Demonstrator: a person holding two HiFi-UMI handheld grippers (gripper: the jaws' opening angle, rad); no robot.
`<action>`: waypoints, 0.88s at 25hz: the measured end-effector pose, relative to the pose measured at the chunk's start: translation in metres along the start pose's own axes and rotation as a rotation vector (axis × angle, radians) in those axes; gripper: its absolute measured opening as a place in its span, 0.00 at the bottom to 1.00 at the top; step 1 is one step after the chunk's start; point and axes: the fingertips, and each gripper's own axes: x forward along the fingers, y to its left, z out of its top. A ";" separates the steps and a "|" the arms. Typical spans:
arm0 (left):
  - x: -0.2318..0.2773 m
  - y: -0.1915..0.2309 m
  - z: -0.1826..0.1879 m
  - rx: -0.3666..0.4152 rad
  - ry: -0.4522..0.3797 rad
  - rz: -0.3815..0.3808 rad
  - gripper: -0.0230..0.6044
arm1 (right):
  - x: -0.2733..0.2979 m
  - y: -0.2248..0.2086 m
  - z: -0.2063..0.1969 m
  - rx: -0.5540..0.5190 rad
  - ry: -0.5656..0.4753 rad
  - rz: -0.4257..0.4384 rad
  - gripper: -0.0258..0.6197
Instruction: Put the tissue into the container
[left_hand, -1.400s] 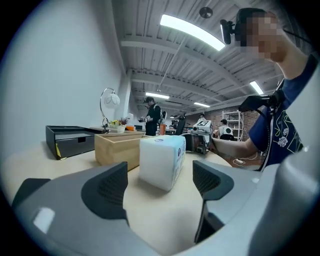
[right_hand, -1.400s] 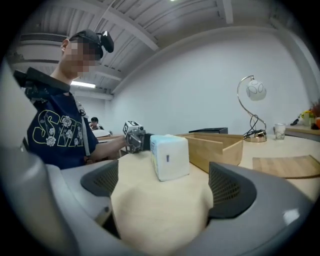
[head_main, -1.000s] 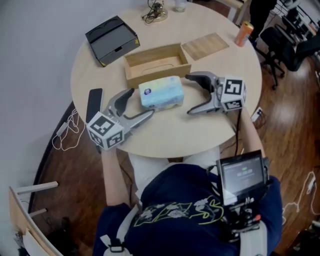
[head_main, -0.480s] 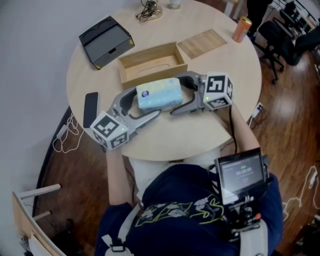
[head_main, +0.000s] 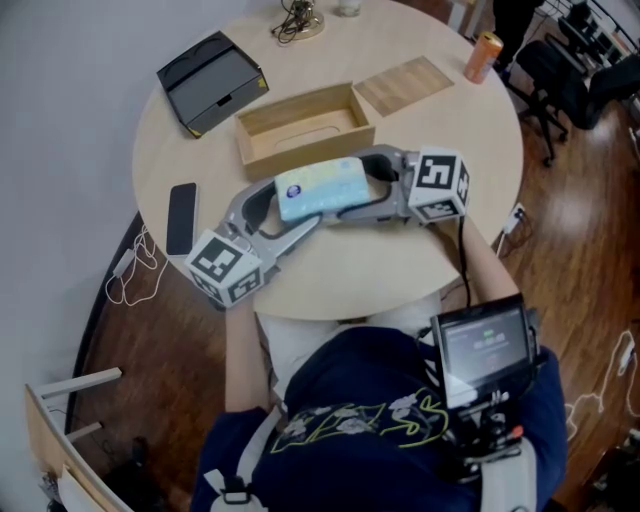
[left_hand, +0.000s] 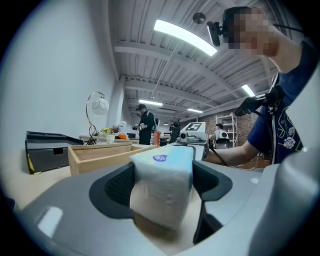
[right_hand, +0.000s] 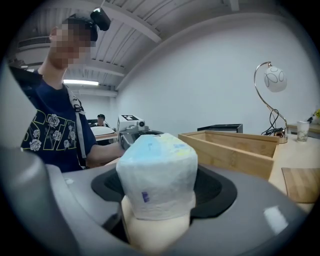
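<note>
Round pale-wood table (head_main: 440, 250), brown plank floor beyond its rim. Item: soft plastic-wrapped tissue pack (head_main: 320, 188), pale blue and yellow, near the table's middle, just at 6 o'clock of the open rectangular wooden box (head_main: 303, 125) and not yet inside it. Left gripper (head_main: 293, 205), grey with marker cube: jaws part-way apart, pads (left_hand: 120, 186) set against both sides of the pack's 9 o'clock end. Right gripper (head_main: 350, 187), same make: jaws part-way apart astride the 3 o'clock end, pads (right_hand: 216, 192) seemingly pressing it. Whether the pack has left the tabletop cannot be told. Hazards, as judged: the pack is soft, so an uneven squeeze could buckle it or let one end slip and sag. The box looks little longer than the pack, so jaws at its ends may strike the end walls, and a low lift could catch the near wall. Clearance: the route to 12 o'clock is short and free. Flat wooden lid (head_main: 404, 87) at 1 o'clock, dark grey case (head_main: 212, 80) at 10 o'clock, black phone (head_main: 181, 217) at 9 o'clock and orange can (head_main: 479, 59) at 2 o'clock all sit off it. The table edge runs close at 6 o'clock, behind both grippers.
</note>
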 end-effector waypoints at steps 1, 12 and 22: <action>-0.001 -0.001 0.000 0.000 -0.004 0.004 0.61 | 0.000 0.001 0.000 -0.001 -0.001 0.002 0.60; -0.002 -0.007 -0.002 -0.008 -0.003 0.007 0.61 | -0.004 0.007 -0.001 0.016 -0.010 -0.005 0.61; -0.007 0.005 -0.005 -0.014 0.005 0.028 0.61 | 0.008 0.000 0.006 0.002 -0.027 0.004 0.61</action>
